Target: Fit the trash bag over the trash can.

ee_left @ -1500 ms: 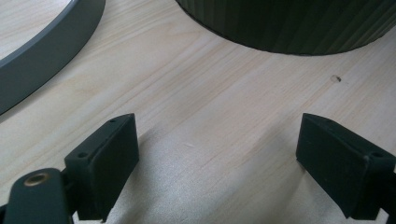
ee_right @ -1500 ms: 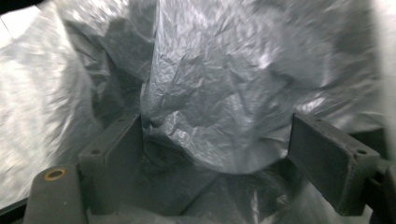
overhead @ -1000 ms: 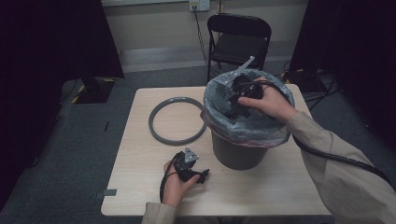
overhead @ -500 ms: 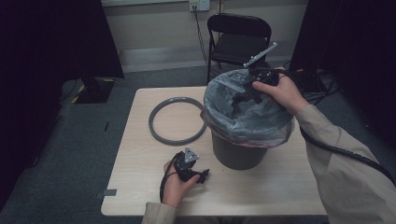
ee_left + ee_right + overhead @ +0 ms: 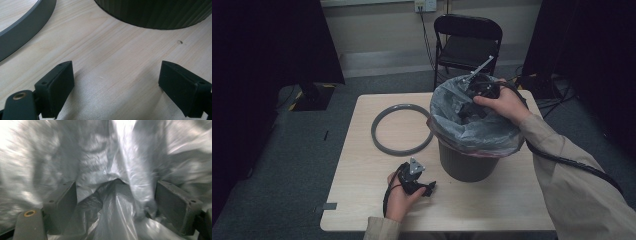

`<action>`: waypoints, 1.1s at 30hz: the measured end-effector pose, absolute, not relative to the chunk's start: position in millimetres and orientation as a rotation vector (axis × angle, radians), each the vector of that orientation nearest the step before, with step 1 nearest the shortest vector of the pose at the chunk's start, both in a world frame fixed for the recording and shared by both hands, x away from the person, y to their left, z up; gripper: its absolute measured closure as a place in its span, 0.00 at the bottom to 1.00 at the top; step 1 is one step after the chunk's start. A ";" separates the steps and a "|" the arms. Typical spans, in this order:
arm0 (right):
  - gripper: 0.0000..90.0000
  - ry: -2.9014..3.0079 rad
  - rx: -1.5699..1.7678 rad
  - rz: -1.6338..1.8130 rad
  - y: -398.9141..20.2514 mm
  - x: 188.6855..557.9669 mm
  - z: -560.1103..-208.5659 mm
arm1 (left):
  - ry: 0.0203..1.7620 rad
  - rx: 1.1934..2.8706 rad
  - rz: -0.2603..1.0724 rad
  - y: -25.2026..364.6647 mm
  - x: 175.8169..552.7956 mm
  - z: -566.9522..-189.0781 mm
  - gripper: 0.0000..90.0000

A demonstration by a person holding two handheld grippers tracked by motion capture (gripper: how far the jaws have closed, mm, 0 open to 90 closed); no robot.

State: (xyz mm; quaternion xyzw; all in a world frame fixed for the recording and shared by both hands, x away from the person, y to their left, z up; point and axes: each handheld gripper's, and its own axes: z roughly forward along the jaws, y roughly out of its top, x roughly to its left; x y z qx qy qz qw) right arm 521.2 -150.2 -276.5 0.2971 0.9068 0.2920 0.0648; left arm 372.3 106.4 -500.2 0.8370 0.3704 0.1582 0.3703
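Note:
A dark grey bin (image 5: 467, 162) stands on the right half of the wooden table (image 5: 362, 130), lined with a translucent grey plastic bag (image 5: 462, 127) folded over its rim. My right gripper (image 5: 464, 109) dips into the bin's mouth from the far right side; its jaws are open, with crumpled bag film (image 5: 112, 202) bulging between them. My left gripper (image 5: 428, 189) rests low on the table near the front edge, open, with bare wood between its jaws. The bin's ribbed base (image 5: 155, 12) lies ahead of it.
A grey plastic ring (image 5: 401, 129) lies flat on the table left of the bin, its edge (image 5: 22, 27) close to my left gripper. A black folding chair (image 5: 467, 45) stands behind the table. Dark curtains flank both sides.
My right gripper rose from deep in the bin toward its far rim, then tipped back down into the mouth. The left gripper stayed put.

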 end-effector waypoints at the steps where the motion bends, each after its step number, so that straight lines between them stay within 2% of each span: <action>1: 0.20 2.720 0.892 0.905 -152.5 519.3 -271.2 | 0.949 2.151 0.406 106.6 372.3 -500.0 0.14; 8: 0.19 2.615 0.885 1.027 -170.9 509.9 -234.7 | 0.951 2.148 0.405 106.3 372.2 -500.2 0.14; 11: 0.20 2.591 0.907 0.994 -178.2 510.5 -229.9 | 0.951 2.147 0.405 106.3 372.2 -500.2 0.14; 19: 0.21 2.625 0.972 0.918 -173.3 518.6 -242.6 | 0.951 2.148 0.405 106.3 372.2 -500.2 0.14; 28: 0.20 2.670 1.010 0.754 -157.4 530.7 -282.1 | 0.950 2.148 0.405 106.3 372.2 -500.2 0.14; 33: 0.20 2.714 0.985 0.739 -151.0 530.2 -285.1 | 0.948 2.150 0.405 106.6 372.4 -500.0 0.14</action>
